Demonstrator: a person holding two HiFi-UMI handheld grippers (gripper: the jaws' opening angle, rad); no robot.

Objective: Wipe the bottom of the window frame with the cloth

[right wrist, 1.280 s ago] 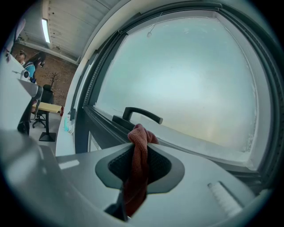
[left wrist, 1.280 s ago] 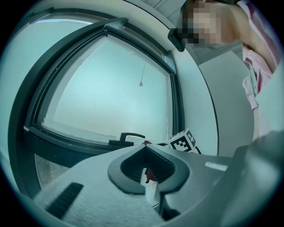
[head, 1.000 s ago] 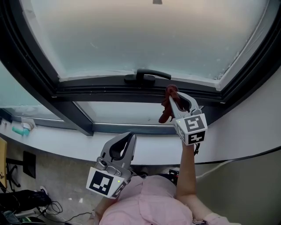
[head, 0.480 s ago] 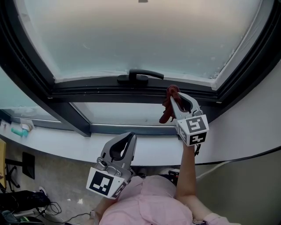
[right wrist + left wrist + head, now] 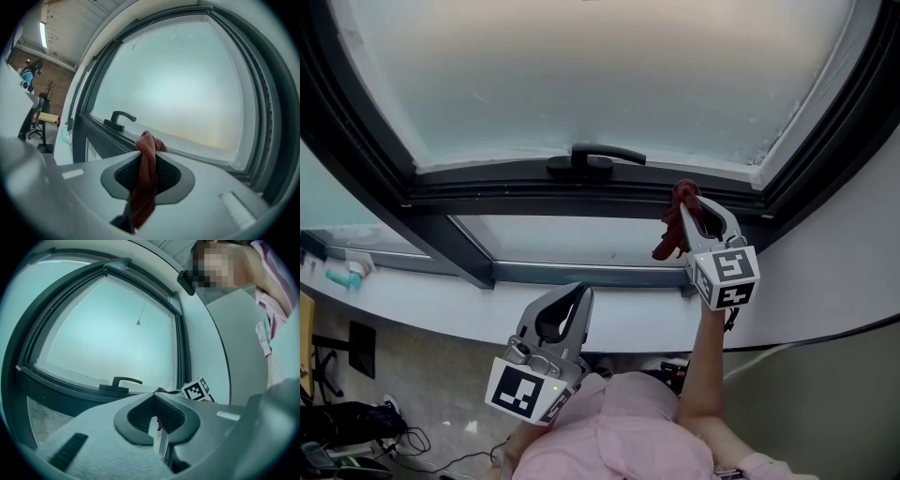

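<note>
- A small teal object (image 5: pixel 341 277) lies at the far left on the white sill (image 5: pixel 441 305); what it is cannot be made out.
- The left gripper (image 5: pixel 577 298) hangs low in front of the sill, above the person's pink sleeve (image 5: pixel 609 441) and well apart from the glass. Its fingers (image 5: pixel 103 427) are together with nothing between them.
- A dark window handle (image 5: pixel 595 157) lies flat along the bottom of the window frame (image 5: pixel 506 197), below the frosted pane (image 5: pixel 600 75).
- To the right of the handle, the reddish-brown cloth (image 5: pixel 673 230) is bunched at the lower frame rail and seems to touch it, though the contact is not clear in the head view; a tail of it hangs down toward the sill.
- The right gripper (image 5: pixel 694 204) is raised to the frame, its fingers (image 5: pixel 206 187) clamped on the cloth (image 5: pixel 146 178), which bulges out past the tips.
</note>
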